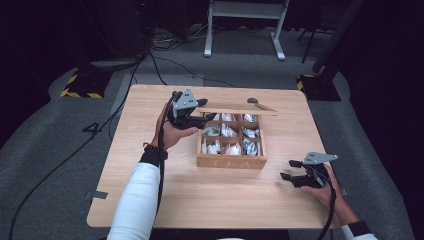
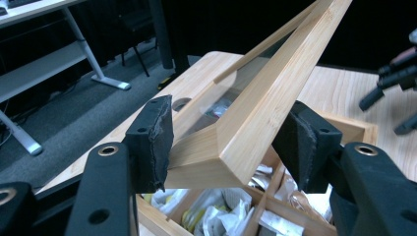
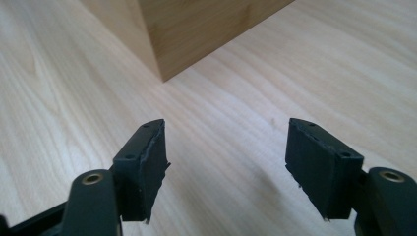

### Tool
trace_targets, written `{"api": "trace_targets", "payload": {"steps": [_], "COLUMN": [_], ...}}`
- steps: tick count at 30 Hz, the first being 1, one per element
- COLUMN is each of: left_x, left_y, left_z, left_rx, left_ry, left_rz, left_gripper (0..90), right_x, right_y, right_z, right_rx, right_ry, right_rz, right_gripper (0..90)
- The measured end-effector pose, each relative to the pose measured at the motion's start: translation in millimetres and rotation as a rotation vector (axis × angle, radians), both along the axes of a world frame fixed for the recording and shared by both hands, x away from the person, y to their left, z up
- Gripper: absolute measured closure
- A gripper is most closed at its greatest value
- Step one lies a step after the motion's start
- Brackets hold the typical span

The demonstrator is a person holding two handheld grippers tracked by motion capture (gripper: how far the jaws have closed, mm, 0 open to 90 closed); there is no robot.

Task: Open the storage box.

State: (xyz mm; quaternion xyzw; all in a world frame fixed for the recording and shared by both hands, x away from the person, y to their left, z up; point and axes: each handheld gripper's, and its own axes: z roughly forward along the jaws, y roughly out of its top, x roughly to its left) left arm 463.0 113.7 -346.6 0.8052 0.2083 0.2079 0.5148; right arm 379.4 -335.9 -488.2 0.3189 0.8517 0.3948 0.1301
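Left gripper [image 2: 221,147]: jaws clamped on the front corner of the tea box's glass-panelled lid [image 2: 275,83], wood frame wedged between both pads. Lid is raised to about level over the wooden tea box [image 1: 231,161], its hinge along the far edge; its long axis runs across the table, so any further swing goes up and back, away from the person. Tea bags [image 1: 227,140] exposed in the compartments. Right gripper [image 3: 226,162]: jaws apart, empty, low over the table [image 3: 74,98], just off the box's near right corner, the nearer hand for picking bags.
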Motion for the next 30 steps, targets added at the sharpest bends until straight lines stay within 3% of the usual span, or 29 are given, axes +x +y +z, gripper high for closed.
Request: {"api": "trace_targets", "payload": {"steps": [10, 15, 30], "left_x": [15.7, 24.0, 51.3], "left_y": [0.1, 0.0, -0.3], "left_z": [13.5, 19.2, 31.9], "left_rx": [-0.035, -0.052, -0.112], "left_ry": [0.008, 0.009, 0.02], "left_rz": [0.021, 0.031, 0.06], "left_gripper": [42.6, 42.8, 43.3], "right_x": [-7.4, -10.0, -6.7], "right_y": [0.9, -0.3, 1.8], "right_z": [-12.3, -15.1, -15.6], "right_rx": [-0.041, -0.028, -0.037], "right_ry": [0.003, -0.016, -0.015], "right_rz": [0.035, 0.04, 0.045], "right_gripper": [30.3, 27.9, 21.9]}}
